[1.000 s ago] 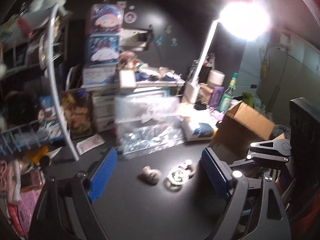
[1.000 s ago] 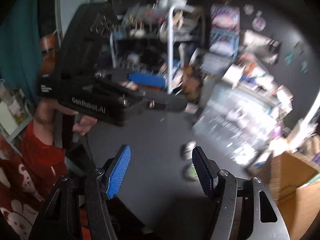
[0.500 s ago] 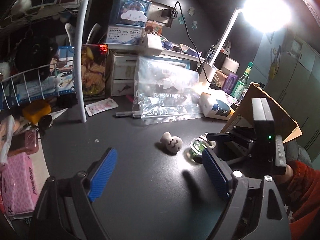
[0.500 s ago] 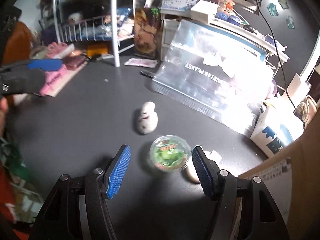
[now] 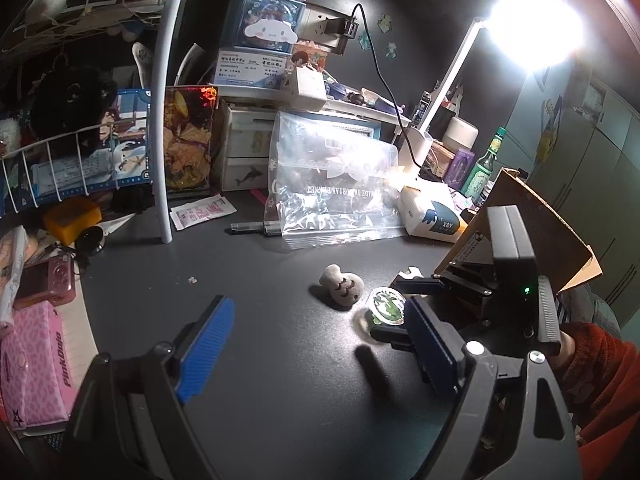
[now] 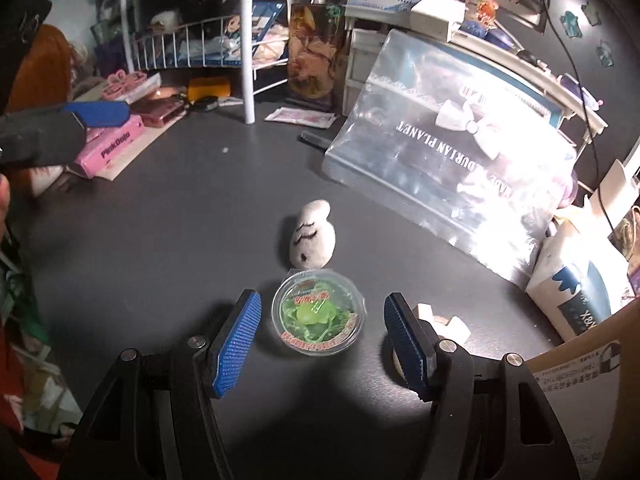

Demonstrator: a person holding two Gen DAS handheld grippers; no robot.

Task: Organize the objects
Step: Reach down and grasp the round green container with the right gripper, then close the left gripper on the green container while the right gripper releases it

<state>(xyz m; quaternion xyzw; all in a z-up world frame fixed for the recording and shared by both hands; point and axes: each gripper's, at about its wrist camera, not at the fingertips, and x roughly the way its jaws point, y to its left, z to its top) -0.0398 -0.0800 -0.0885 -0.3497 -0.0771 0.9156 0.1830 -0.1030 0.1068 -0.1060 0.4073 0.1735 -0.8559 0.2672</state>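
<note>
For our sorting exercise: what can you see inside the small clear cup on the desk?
Through the sealed lid of the cup, something green with a pale round lump in the middle shows. Red lettering rings the rim and hides the edge.

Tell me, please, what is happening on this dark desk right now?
A person is tidying small items with two handheld grippers. The right gripper is open and straddles a small round clear plastic cup with green contents on the dark desk, its blue pads on either side but not touching it. A grey-white plush toy with stitched eyes lies just beyond the cup. The left gripper is open and empty, hovering nearby. A large clear plastic bag stands behind.
</note>
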